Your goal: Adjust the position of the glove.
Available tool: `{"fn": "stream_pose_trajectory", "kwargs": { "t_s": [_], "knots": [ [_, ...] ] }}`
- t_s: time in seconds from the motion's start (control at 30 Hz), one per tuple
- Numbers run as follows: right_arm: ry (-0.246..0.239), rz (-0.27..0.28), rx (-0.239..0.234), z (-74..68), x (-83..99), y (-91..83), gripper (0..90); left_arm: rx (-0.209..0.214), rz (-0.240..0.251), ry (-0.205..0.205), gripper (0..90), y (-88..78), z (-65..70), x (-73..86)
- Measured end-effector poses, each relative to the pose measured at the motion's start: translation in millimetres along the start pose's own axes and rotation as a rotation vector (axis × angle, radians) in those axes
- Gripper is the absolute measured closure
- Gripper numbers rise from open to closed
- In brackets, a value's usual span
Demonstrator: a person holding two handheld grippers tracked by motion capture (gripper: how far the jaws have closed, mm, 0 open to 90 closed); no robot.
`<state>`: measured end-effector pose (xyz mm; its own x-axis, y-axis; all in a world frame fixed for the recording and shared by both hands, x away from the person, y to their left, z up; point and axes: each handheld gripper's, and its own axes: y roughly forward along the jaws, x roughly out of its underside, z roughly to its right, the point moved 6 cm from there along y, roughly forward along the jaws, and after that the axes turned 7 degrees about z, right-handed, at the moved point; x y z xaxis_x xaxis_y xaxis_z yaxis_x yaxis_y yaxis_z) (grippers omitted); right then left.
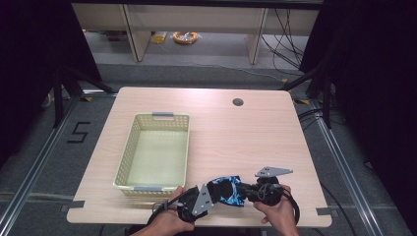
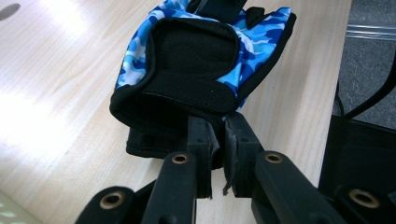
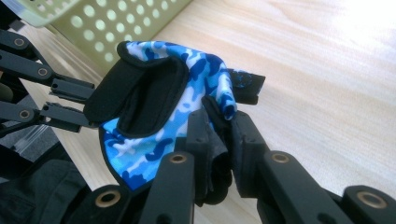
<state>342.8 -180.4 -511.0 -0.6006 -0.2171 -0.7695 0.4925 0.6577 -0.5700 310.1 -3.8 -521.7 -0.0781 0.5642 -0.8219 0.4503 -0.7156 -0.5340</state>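
While a person's two hands work at the near edge of a pale wooden desk [image 1: 246, 132], a blue camouflage glove [image 1: 227, 191] with black trim hangs stretched between two hand-held claws, just off the front right corner of a yellow-green perforated basket [image 1: 127, 152]. Left of the glove, the left claw [image 1: 209, 196] is clamped tight on the glove's black cuff edge; the left gripper view shows its two black jaws pinching the folded fabric [image 2: 180, 70] between them, with only a thin gap where the cloth passes. Right of the glove, the right claw [image 1: 246, 192] grips the opposite end, and the right gripper view shows its jaws closed on a bunched piece of the blue-and-white material [image 3: 187, 93] near the finger side. From that view the black wrist strap lies open across the glove's patterned back, and the left claw's linkage reaches in behind the glove, with the basket's wall [image 3: 116, 23] just beyond it. A grey three-cornered plate [image 1: 272, 171] sits on the right claw, right of the glove and away from the basket. Well beyond the glove, a round cable hole [image 1: 238, 102] marks the desk's far side.
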Motion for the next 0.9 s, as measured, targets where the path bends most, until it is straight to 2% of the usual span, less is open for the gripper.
{"fn": "stream_pose_trajectory", "kwargs": {
  "t_s": [0.07, 0.1, 0.17, 0.2, 0.3, 0.33, 0.37, 0.4, 0.43, 0.47, 0.5, 0.53, 0.57, 0.6, 0.63, 0.7, 0.73, 0.77, 0.8, 0.83, 0.87, 0.9],
  "knots": [
    [0.027, -0.009, 0.007, -3.9, -1.0, -3.0, 80.1, 0.003, -0.003, 0.006, 81.6, -2.5, -1.1, -1.1],
    [-0.007, 0.004, -0.003, -1.8, -2.6, -2.8, 80.1, 0.004, -0.005, -0.010, 81.6, -3.7, -1.1, -2.1],
    [-0.003, 0.013, -0.012, -4.2, -4.7, -3.0, 80.1, 0.001, 0.001, -0.008, 81.6, -5.2, -2.3, -3.5],
    [-0.020, 0.009, -0.004, -3.4, -5.9, -3.8, 80.1, -0.001, 0.007, -0.013, 81.6, -6.0, -1.9, -4.3],
    [-0.013, 0.024, -0.023, -6.3, -9.9, -4.8, 80.1, -0.001, -0.002, -0.009, 81.6, -10.3, -4.4, -5.9],
    [0.005, 0.027, -0.029, -9.1, -10.5, -4.9, 80.1, -0.004, 0.009, -0.006, 81.5, -11.0, -5.4, -7.0],
    [-0.030, 0.035, -0.025, -7.0, -11.9, -5.4, 80.1, -0.003, 0.006, -0.005, 81.5, -13.1, -6.4, -8.0],
    [-0.013, 0.029, -0.028, -10.3, -12.2, -6.3, 80.2, -0.005, 0.007, -0.008, 81.5, -14.0, -6.5, -8.5],
    [-0.016, 0.028, -0.024, -10.7, -12.5, -7.0, 80.1, 0.001, -0.003, 0.003, 81.4, -16.0, -6.5, -9.3],
    [-0.041, 0.037, -0.015, -9.5, -13.2, -7.9, 80.2, -0.003, 0.009, -0.002, 81.5, -16.3, -5.4, -10.4],
    [-0.022, 0.049, -0.032, -13.2, -13.5, -7.8, 80.2, -0.002, 0.015, -0.002, 81.5, -17.1, -4.3, -11.3],
    [-0.043, 0.052, -0.040, -12.6, -14.3, -8.2, 80.2, -0.002, 0.012, 0.016, 81.5, -18.2, -4.7, -11.9],
    [-0.050, 0.045, -0.007, -11.8, -14.8, -11.2, 80.2, 0.003, 0.012, 0.007, 81.5, -18.9, -3.2, -12.1],
    [-0.009, 0.051, -0.031, -16.8, -14.6, -10.7, 80.2, -0.004, 0.017, 0.020, 81.5, -19.9, -3.9, -12.8],
    [-0.046, 0.052, -0.029, -14.9, -15.6, -11.3, 80.2, 0.001, 0.014, 0.011, 81.5, -21.4, -3.2, -12.6],
    [-0.053, 0.052, -0.028, -17.0, -17.7, -12.0, 80.2, 0.001, 0.014, 0.012, 81.5, -25.1, -4.0, -13.1],
    [-0.010, 0.031, -0.033, -22.0, -17.3, -12.9, 80.2, 0.002, 0.013, 0.008, 81.5, -26.2, -3.7, -13.0],
    [-0.066, 0.051, -0.020, -18.4, -19.5, -12.2, 80.1, 0.005, 0.005, 0.028, 81.5, -28.0, -5.5, -13.3],
    [-0.052, 0.051, -0.038, -20.7, -19.8, -11.4, 80.1, -0.003, 0.014, 0.006, 81.5, -28.7, -5.1, -13.1],
    [-0.047, 0.045, -0.033, -22.2, -19.8, -11.5, 80.1, 0.001, 0.006, 0.026, 81.4, -30.0, -6.8, -12.9],
    [-0.068, 0.049, -0.042, -21.5, -20.7, -10.5, 80.1, 0.001, -0.001, 0.012, 81.4, -30.7, -6.9, -11.8],
    [-0.058, 0.052, -0.050, -22.0, -20.8, -9.5, 80.1, -0.001, -0.003, 0.019, 81.4, -31.0, -7.4, -11.8]
  ]
}}
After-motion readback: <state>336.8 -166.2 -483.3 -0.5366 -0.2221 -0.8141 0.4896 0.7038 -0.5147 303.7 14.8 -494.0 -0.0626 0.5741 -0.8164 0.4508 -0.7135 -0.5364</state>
